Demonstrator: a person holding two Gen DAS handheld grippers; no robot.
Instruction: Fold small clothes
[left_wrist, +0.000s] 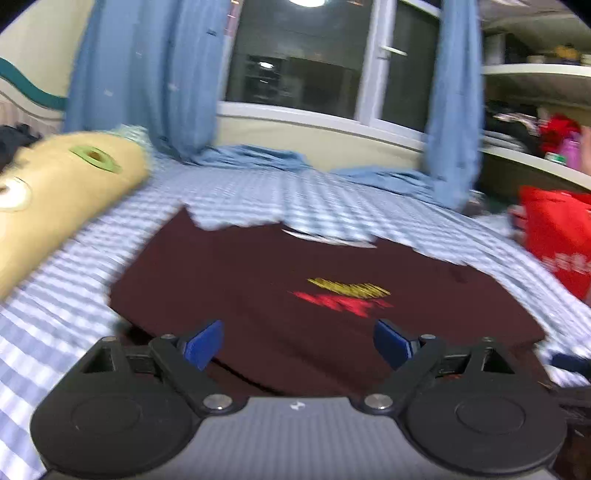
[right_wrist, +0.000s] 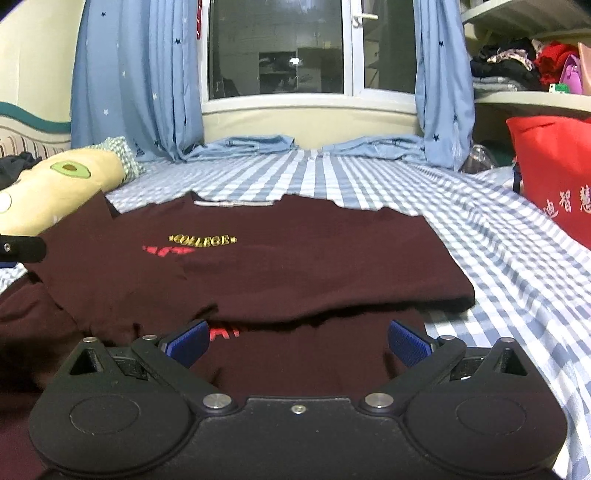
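Setting: blue-and-white checked bedsheet (right_wrist: 369, 177) is seen beneath a dark window with blue curtains (right_wrist: 133, 81); shelves stand at the right.
Garment: a maroon T-shirt (right_wrist: 295, 266) is laid on the sheet, collar toward the window, hem toward both tools; its long axis runs from the tools toward the window.
Fold state: one side appears already turned inward, a flap partly covering the red print under the yellow lettering; this is judged, not certain.
Left gripper (left_wrist: 297, 343): jaws are held apart, nothing between them; the left view is blurred.
Right gripper (right_wrist: 297, 341): jaws are held apart, empty, poised just above the near hem.
Key relation: the shirt lies directly ahead of both tools; the right tool is judged nearer to the unfolded right edge.
Open room: bare sheet is available to the right of the shirt and beyond the collar.
Obstacles: an avocado-print pillow (right_wrist: 62, 184) touches the left sleeve area; a red bag (right_wrist: 550, 177) sits well apart at the right.
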